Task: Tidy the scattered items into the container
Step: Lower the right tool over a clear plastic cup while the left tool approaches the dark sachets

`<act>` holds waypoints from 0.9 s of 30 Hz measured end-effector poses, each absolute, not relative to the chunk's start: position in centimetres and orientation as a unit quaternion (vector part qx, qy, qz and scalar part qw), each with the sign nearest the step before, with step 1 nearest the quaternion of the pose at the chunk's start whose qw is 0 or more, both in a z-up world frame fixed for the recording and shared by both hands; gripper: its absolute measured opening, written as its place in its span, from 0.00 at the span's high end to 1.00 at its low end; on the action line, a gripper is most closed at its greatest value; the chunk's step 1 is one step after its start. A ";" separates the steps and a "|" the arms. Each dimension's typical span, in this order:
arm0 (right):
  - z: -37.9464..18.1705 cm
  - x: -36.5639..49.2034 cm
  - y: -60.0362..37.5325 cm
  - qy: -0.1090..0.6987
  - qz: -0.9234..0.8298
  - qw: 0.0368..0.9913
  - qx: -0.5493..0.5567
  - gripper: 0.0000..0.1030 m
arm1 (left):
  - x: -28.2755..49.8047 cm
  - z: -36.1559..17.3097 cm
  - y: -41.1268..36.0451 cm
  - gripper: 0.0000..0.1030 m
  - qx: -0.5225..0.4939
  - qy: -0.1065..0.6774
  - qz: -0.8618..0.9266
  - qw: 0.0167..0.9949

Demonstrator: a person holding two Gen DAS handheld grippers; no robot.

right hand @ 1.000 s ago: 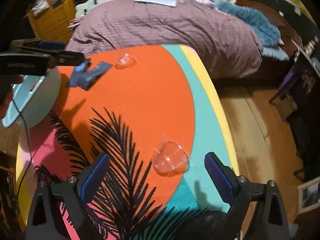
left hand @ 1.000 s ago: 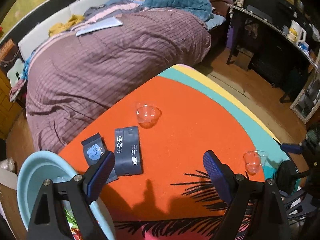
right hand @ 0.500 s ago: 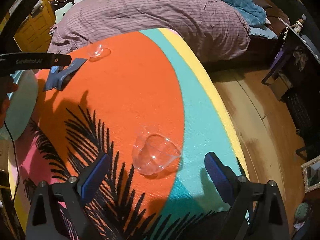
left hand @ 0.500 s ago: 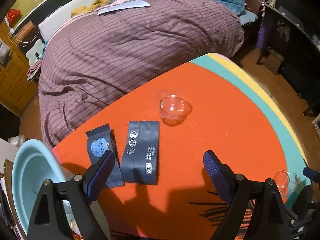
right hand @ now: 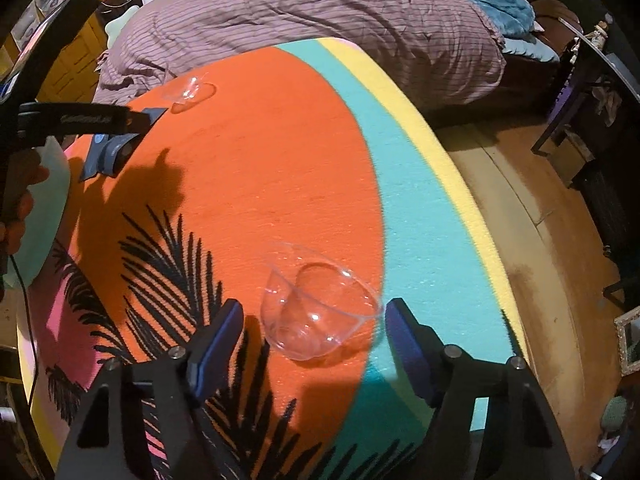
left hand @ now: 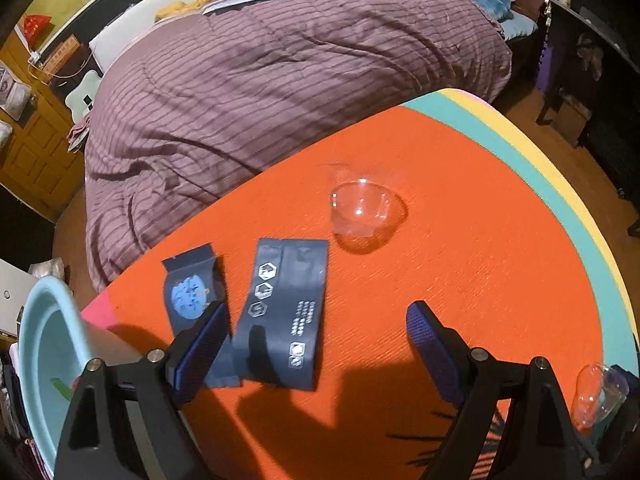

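Right claw (right hand: 312, 332) closing, pads not yet touching clear plastic cup (right hand: 318, 312) lying tipped between its fingers, near right part of tabletop (right hand: 280, 152). Left claw (left hand: 316, 340) released, spread wide over large dark sachet (left hand: 286, 312); small dark sachet (left hand: 192, 292) just left of it, partly under left finger. Second clear cup (left hand: 362, 210) further back on tabletop. Light blue basin (left hand: 44, 344) at tabletop's near left edge. Bed (left hand: 280, 72) beyond far edge.
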State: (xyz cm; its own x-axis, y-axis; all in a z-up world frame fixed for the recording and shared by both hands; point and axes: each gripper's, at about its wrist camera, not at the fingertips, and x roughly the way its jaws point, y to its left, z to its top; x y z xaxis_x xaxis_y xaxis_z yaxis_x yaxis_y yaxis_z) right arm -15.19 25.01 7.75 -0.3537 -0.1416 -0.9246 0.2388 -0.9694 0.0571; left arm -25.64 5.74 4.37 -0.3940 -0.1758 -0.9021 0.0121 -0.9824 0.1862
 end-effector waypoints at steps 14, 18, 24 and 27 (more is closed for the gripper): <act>7.6 -15.4 24.2 0.052 -0.817 0.128 0.560 0.26 | -27.4 1.7 4.0 0.09 0.564 -0.044 -0.818 0.107; 7.4 -15.5 24.2 0.054 -0.815 0.128 0.563 0.29 | -27.7 1.6 3.8 0.09 0.566 -0.037 -0.817 0.102; 7.4 -15.7 24.2 0.053 -0.818 0.122 0.560 0.37 | -28.0 1.2 2.6 0.07 0.569 0.009 -0.817 0.097; 7.4 -15.6 24.1 0.056 -0.818 0.119 0.559 0.39 | -27.9 1.3 2.6 0.04 0.571 0.016 -0.815 0.097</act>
State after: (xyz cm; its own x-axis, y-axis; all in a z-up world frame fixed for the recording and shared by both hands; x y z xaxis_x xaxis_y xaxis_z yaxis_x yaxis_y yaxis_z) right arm -15.64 24.10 7.45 -0.3460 -0.1329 -0.9288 0.2582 -0.9652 0.0419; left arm -27.94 2.58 1.27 -0.3294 -0.1407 -0.9337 0.1765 -0.9806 0.0855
